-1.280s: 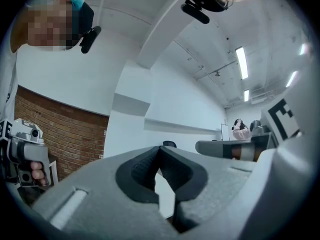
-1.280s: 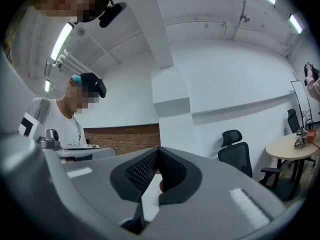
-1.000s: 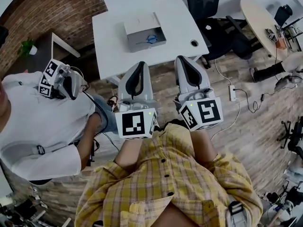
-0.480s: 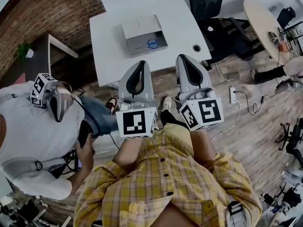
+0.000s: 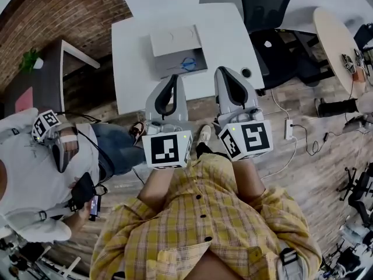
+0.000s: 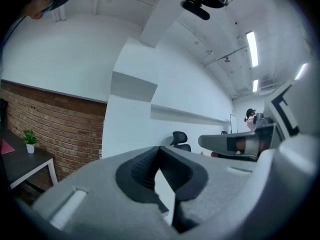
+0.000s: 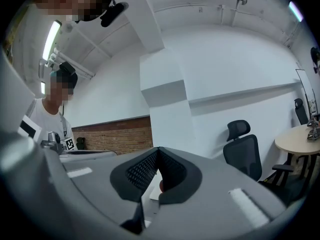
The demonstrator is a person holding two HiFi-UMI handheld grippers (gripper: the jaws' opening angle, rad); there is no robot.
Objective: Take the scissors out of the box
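Observation:
A grey box point(image 5: 178, 51) lies open on the white table point(image 5: 134, 45) in the head view, with blue-handled scissors point(image 5: 187, 65) in its near half. My left gripper point(image 5: 173, 78) and right gripper point(image 5: 222, 70) are held side by side in front of the table's near edge, short of the box. Both point towards the table. In the left gripper view the left gripper point(image 6: 159, 149) has its tips meeting with nothing between them. The right gripper point(image 7: 158, 150) looks the same in the right gripper view. Neither gripper view shows the box.
A second person point(image 5: 41, 174) stands at the left and holds another marker-cube gripper point(image 5: 45, 125). A black office chair point(image 5: 269, 16) and a round table point(image 5: 337, 37) are at the right. A dark side table with a plant point(image 5: 32, 60) is at the left. A cable and power strip point(image 5: 288, 130) lie on the wooden floor.
The person at the left has lowered the marker-cube gripper and shifted down and left. The table and box sit slightly further right in view. My two grippers have barely moved.

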